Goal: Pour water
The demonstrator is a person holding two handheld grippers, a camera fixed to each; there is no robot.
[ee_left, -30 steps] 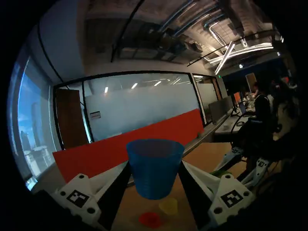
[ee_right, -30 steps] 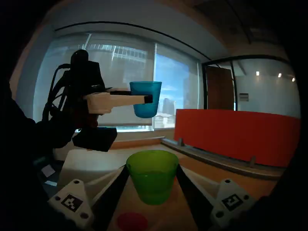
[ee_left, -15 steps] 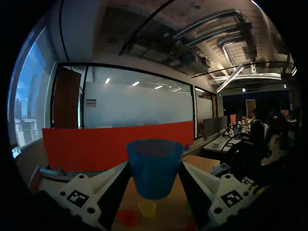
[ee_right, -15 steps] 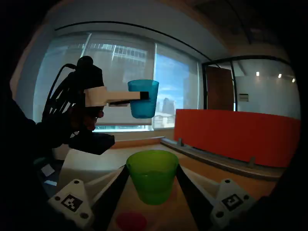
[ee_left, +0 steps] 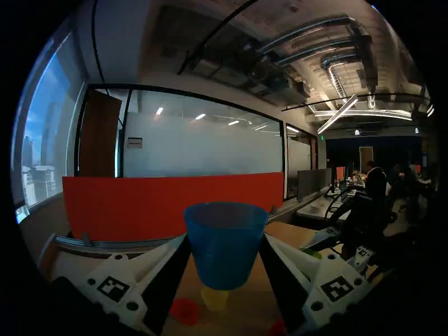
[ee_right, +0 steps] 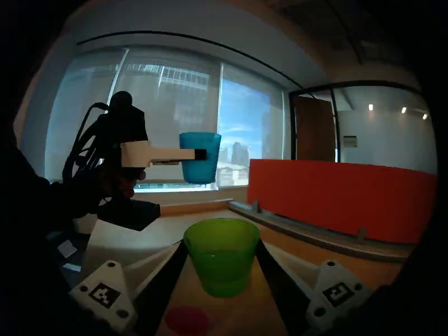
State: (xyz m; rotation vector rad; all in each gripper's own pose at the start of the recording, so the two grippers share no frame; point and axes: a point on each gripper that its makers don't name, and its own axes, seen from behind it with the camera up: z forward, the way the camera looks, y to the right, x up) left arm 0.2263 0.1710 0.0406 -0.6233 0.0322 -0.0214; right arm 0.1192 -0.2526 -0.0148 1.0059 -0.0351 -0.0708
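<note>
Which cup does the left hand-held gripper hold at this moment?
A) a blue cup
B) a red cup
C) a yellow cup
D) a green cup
A: in the left gripper view the left hand-held gripper clamps an upright blue cup, while the green cup is in the right hand-held gripper.

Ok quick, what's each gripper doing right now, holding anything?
The left gripper is shut on the blue cup, held upright.
The right gripper is shut on the green cup, also upright.
</note>
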